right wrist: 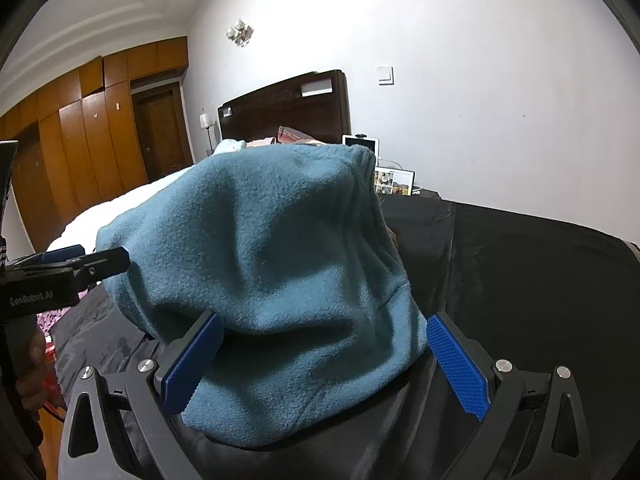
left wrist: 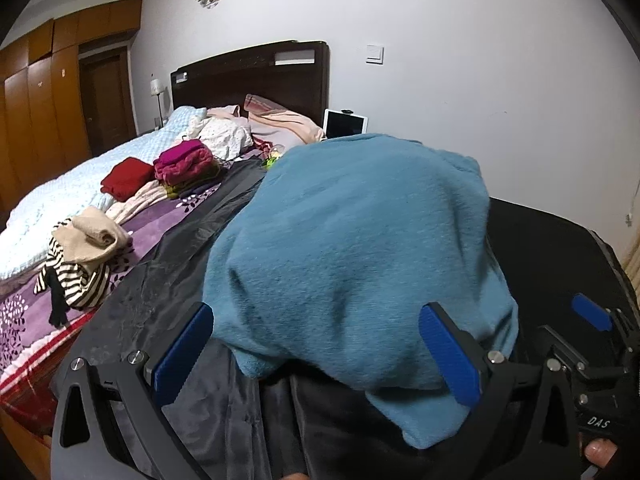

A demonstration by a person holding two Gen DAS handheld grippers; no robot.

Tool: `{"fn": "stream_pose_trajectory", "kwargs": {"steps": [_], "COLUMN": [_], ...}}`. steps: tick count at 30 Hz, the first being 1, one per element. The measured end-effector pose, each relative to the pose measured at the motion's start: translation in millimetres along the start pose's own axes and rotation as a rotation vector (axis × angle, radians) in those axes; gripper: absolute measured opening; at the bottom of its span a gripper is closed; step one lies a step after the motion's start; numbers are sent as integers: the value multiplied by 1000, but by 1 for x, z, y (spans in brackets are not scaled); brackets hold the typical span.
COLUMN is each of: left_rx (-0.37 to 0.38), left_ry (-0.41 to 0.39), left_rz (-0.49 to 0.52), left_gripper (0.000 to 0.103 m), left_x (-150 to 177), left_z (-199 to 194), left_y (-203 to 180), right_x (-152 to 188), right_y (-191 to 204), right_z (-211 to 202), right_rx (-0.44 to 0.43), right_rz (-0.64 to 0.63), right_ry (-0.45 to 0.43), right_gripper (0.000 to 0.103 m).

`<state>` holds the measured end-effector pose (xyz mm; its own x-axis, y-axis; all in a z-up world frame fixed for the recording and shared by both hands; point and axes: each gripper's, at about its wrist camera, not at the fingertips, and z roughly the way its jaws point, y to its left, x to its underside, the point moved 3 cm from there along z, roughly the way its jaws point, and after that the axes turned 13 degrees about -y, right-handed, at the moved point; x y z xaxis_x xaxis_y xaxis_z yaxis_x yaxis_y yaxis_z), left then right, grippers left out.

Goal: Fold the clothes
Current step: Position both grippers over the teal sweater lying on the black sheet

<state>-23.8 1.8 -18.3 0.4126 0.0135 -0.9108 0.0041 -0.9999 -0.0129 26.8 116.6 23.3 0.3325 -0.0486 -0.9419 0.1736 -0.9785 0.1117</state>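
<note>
Your left hand-held gripper (left wrist: 316, 354) and right hand-held gripper (right wrist: 325, 364) both stand spread wide around the teal fleece garment (left wrist: 352, 248), bunched on the black sheet (right wrist: 520, 280) at the bed's near edge. Nothing is pinched yet; next, close on an edge and spread it flat.

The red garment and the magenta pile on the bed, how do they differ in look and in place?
The red garment is one flat folded piece of smooth, plain cloth; the magenta pile is taller, with several fuzzy layers stacked up. The red garment lies on the pale blue quilt side, while the magenta pile sits next to it, nearer the middle of the bed and the headboard. Both look already folded.
</note>
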Motion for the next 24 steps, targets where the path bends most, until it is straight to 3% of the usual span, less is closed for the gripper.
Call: {"fn": "stream_pose_trajectory", "kwargs": {"steps": [5,7,11,15,24], "left_rx": [17,35,17,23,9], "left_ry": [-31,7,1,-1,4], "left_rz": [-24,-87,-31,-26,-16], "left_gripper": [103,103,103,103,103], "left_x": [4,1,-2,-2,-3], "left_z": [-6,6,7,13,21], "left_y": [-44,-37,-59,-57,-57], "right_x": [5,7,17,21,9], "right_y": [-6,-12,-37,-55,-66], "right_z": [-6,-4,14,42,86], "right_rx": [6,25,69,87,107], "right_rz": [132,176,238,251,218], "right_ry": [56,83,120,139,92], "right_gripper": [103,103,103,103,103]}}
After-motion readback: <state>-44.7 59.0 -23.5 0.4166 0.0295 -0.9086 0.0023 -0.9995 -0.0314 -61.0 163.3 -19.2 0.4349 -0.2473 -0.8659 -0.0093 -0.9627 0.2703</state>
